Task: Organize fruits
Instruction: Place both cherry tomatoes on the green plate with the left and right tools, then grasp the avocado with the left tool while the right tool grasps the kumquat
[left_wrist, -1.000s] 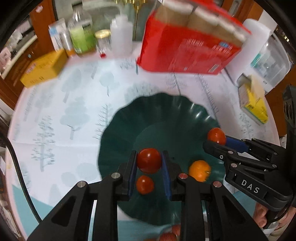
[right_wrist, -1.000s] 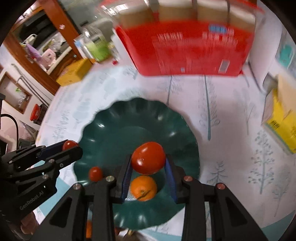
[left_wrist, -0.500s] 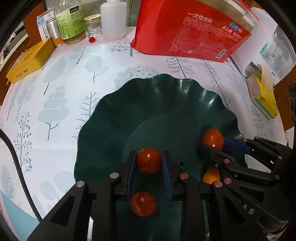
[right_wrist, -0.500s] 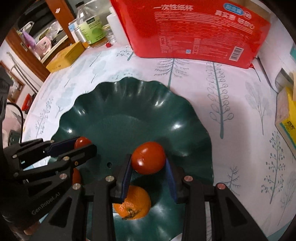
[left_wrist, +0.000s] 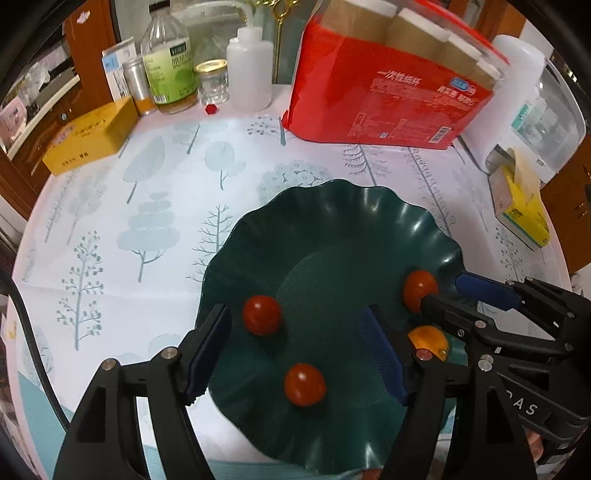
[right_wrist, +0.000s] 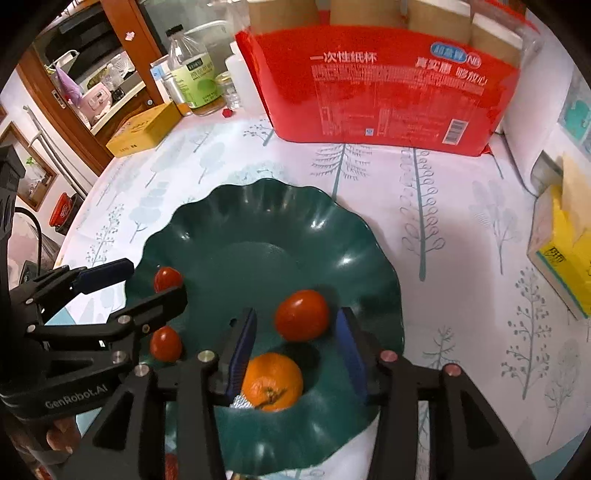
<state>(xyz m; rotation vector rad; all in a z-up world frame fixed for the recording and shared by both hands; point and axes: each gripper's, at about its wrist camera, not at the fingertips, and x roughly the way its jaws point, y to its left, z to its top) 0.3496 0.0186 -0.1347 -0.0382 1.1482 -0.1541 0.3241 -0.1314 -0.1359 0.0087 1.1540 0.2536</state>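
Observation:
A dark green scalloped plate (left_wrist: 332, 221) (right_wrist: 258, 206) holds three red tomatoes and an orange. My left gripper (left_wrist: 295, 347) is open over the plate; one small tomato (left_wrist: 261, 314) lies free between its jaws and another (left_wrist: 304, 384) lies nearer. In the right wrist view these are the two small tomatoes (right_wrist: 168, 278) (right_wrist: 165, 343) by the left gripper (right_wrist: 129, 280). My right gripper (right_wrist: 295, 343) is open; a larger tomato (right_wrist: 302, 314) lies loose between its jaws, with the orange (right_wrist: 272, 381) just below. The left wrist view shows that tomato (left_wrist: 420, 290), the orange (left_wrist: 428, 338) and the right gripper (left_wrist: 454, 291).
A red bag of paper cups (left_wrist: 388, 92) (right_wrist: 380, 88) stands behind the plate. Bottles and jars (left_wrist: 168, 62) and a yellow box (left_wrist: 88, 136) are at the back left. A yellow carton (left_wrist: 521, 206) (right_wrist: 561, 251) lies at the right. The tablecloth has a tree print.
Both grippers have opened and let go of their tomatoes, which now lie on the plate. Both cameras have pulled back and up a little.

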